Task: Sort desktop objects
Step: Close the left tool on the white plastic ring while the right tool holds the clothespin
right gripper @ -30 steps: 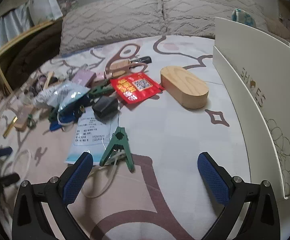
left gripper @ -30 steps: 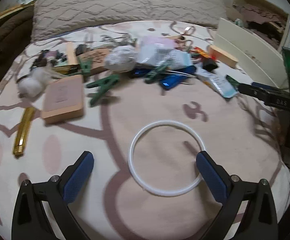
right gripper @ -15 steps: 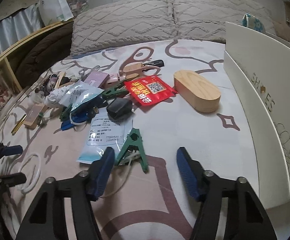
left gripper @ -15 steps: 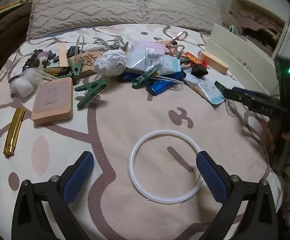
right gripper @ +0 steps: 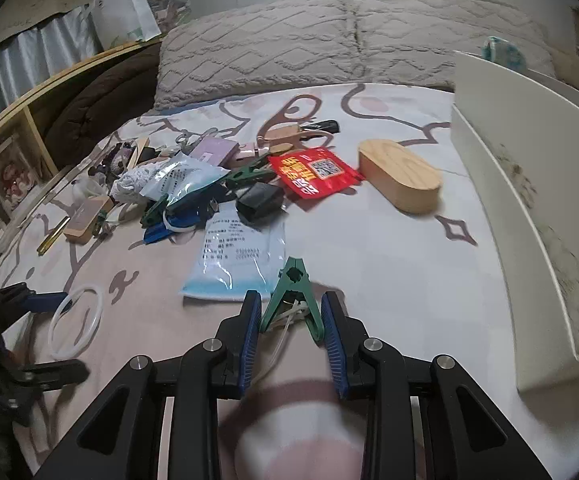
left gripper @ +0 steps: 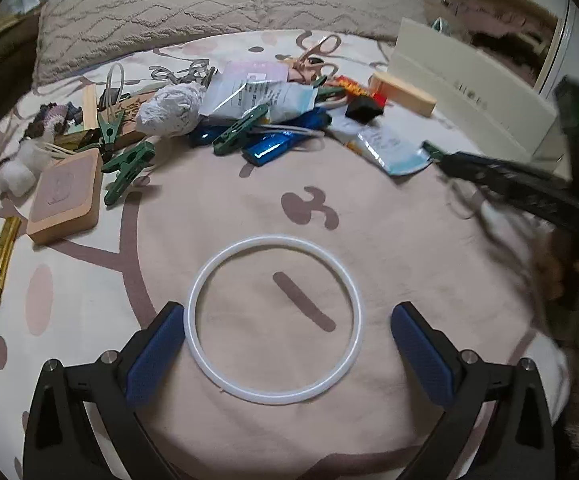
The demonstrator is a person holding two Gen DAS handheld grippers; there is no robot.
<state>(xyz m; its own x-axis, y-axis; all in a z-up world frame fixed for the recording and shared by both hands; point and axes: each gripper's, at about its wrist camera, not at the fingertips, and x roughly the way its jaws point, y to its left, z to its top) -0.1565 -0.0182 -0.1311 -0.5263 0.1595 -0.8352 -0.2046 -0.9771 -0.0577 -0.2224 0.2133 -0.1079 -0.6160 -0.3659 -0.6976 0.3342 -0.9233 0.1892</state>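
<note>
Home bedroom: bed w/ patterned sheet, 2 knit pillows, wood shelf beside.

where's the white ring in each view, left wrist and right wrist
Left wrist: the white ring lies flat at lower centre, between the open jaws of the left gripper, nearer the left pad.
Right wrist: the white ring sits at the far left edge, low, beside the left gripper.
Shared landmark: the blue-edged packet, which lies between the ring and the white box in both.

Patterned bedspread, grey pillows, wooden shelf
</note>
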